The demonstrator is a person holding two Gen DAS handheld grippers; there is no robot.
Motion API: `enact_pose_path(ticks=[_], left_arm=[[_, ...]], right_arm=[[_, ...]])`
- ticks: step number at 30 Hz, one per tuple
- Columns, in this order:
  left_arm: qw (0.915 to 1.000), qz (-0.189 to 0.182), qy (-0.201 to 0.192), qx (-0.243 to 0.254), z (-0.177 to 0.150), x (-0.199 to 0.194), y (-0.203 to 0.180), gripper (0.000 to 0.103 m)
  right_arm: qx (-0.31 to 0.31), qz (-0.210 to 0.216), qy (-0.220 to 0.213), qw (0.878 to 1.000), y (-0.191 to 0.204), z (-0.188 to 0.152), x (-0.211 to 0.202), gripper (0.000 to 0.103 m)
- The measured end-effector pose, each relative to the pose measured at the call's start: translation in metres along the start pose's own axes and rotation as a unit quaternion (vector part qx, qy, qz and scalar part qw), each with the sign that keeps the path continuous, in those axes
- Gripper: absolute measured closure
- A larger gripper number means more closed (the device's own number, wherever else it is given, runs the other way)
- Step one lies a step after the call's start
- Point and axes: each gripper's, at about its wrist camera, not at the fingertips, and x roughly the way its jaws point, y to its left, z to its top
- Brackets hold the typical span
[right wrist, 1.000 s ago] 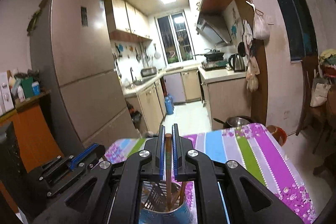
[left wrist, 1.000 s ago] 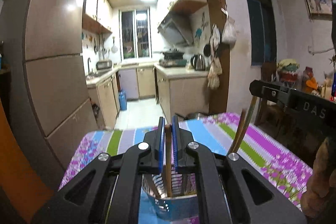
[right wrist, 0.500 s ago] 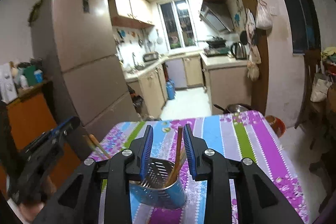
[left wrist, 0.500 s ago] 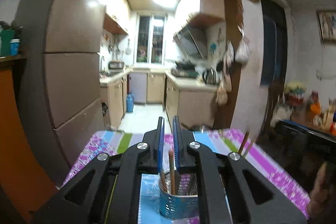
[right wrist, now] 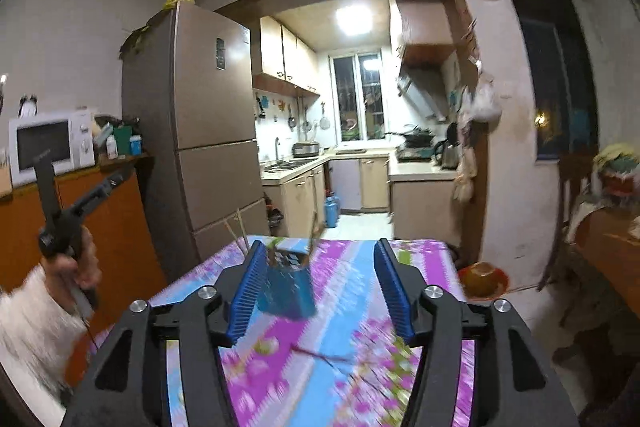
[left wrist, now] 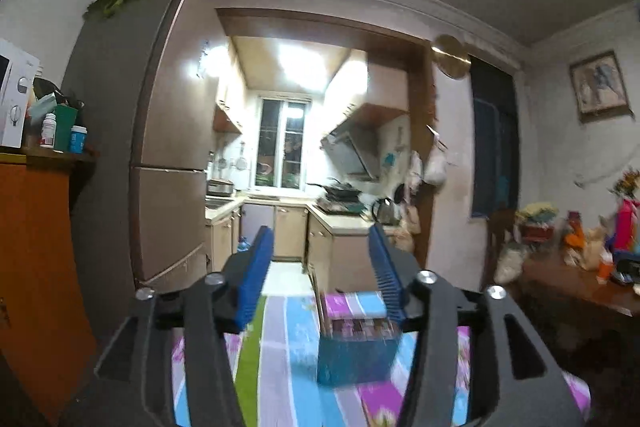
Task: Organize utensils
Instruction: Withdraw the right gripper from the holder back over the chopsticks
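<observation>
On the striped, flowered tablecloth [right wrist: 360, 311], toward its far left corner, the blue utensil holder [right wrist: 289, 287] stands upright with chopsticks [right wrist: 314, 229] poking from its top, seemingly parked there as the collecting point. At left in the right wrist view, a hand [right wrist: 72, 263] grips the left gripper's handle. The left gripper [left wrist: 322, 265] has just been opening and is spread, nothing between its jaws; the holder sits beyond them. The right gripper [right wrist: 320, 281] has likewise just spread, empty, apparently having let go. No legible writing shows; motion blur hides any labels.
</observation>
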Motion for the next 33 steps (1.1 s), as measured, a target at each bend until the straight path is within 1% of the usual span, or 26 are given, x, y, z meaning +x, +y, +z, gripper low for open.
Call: enact_pose_path(ticks=[1,3,6,9,11,12,13,14,16,17,18,19,21,23,24,26,28,30,33], left_arm=[[1.0,-0.001,0.005,0.007,-0.007,-0.01,0.0,0.052],[0.9996,0.011,0.018,0.02,-0.026,-0.032,0.001,0.052],[0.9977,0.035,0.038,0.043,-0.053,-0.06,0.002,0.052],[0.9946,0.041,0.065,0.069,-0.076,-0.082,0.003,0.052],[0.992,0.037,0.096,0.073,-0.096,-0.089,0.005,0.052],[0.9911,0.038,0.108,0.068,-0.107,-0.098,0.012,0.052],[0.9899,0.037,0.123,0.06,-0.116,-0.098,0.014,0.052],[0.9869,0.032,0.15,0.05,-0.131,-0.097,0.017,0.052],[0.98,0.033,0.193,0.036,-0.155,-0.093,0.022,0.052],[0.9768,0.032,0.21,0.028,-0.165,-0.092,0.025,0.052],[0.9716,0.025,0.235,0.006,-0.18,-0.09,0.028,0.052],[0.9679,0.021,0.25,-0.009,-0.191,-0.091,0.029,0.052],[0.964,0.019,0.264,-0.026,-0.21,-0.096,0.029,0.053],[0.963,0.015,0.268,-0.026,-0.22,-0.1,0.027,0.055],[0.9634,0.014,0.267,-0.023,-0.222,-0.101,0.026,0.056],[0.9642,0.013,0.265,-0.005,-0.226,-0.105,0.024,0.059],[0.9641,0.018,0.265,0.005,-0.228,-0.11,0.025,0.059],[0.9632,0.03,0.267,0.007,-0.232,-0.114,0.029,0.059],[0.9625,0.042,0.268,0.01,-0.234,-0.118,0.034,0.06]], right_arm=[[-0.002,-0.006,-0.002,1.0,-0.001,-0.009,-0.01,0.037],[0.007,-0.017,0.001,1.0,-0.005,-0.037,-0.027,0.031],[0.054,-0.026,0.025,0.998,-0.014,-0.069,-0.036,0.03],[0.101,-0.04,0.045,0.993,-0.022,-0.1,-0.038,0.03],[0.13,-0.048,0.059,0.989,-0.024,-0.121,-0.034,0.03],[0.141,-0.051,0.065,0.987,-0.023,-0.13,-0.031,0.03],[0.152,-0.052,0.071,0.985,-0.021,-0.138,-0.027,0.03],[0.164,-0.05,0.082,0.982,-0.02,-0.148,-0.022,0.03],[0.175,-0.043,0.103,0.978,-0.01,-0.163,-0.011,0.03],[0.172,-0.043,0.115,0.978,-0.002,-0.172,-0.005,0.031],[0.166,-0.044,0.122,0.978,0.004,-0.178,-0.002,0.031],[0.155,-0.041,0.134,0.978,0.013,-0.184,0.002,0.031],[0.123,-0.034,0.156,0.979,0.033,-0.197,0.011,0.031],[0.08,-0.031,0.171,0.982,0.054,-0.202,0.019,0.031],[0.044,-0.03,0.175,0.983,0.07,-0.205,0.024,0.031],[-0.002,-0.026,0.179,0.984,0.09,-0.206,0.031,0.031],[-0.033,-0.016,0.176,0.984,0.107,-0.206,0.035,0.031],[-0.066,0.003,0.172,0.983,0.125,-0.208,0.038,0.031],[-0.109,0.027,0.162,0.98,0.152,-0.208,0.04,0.035]])
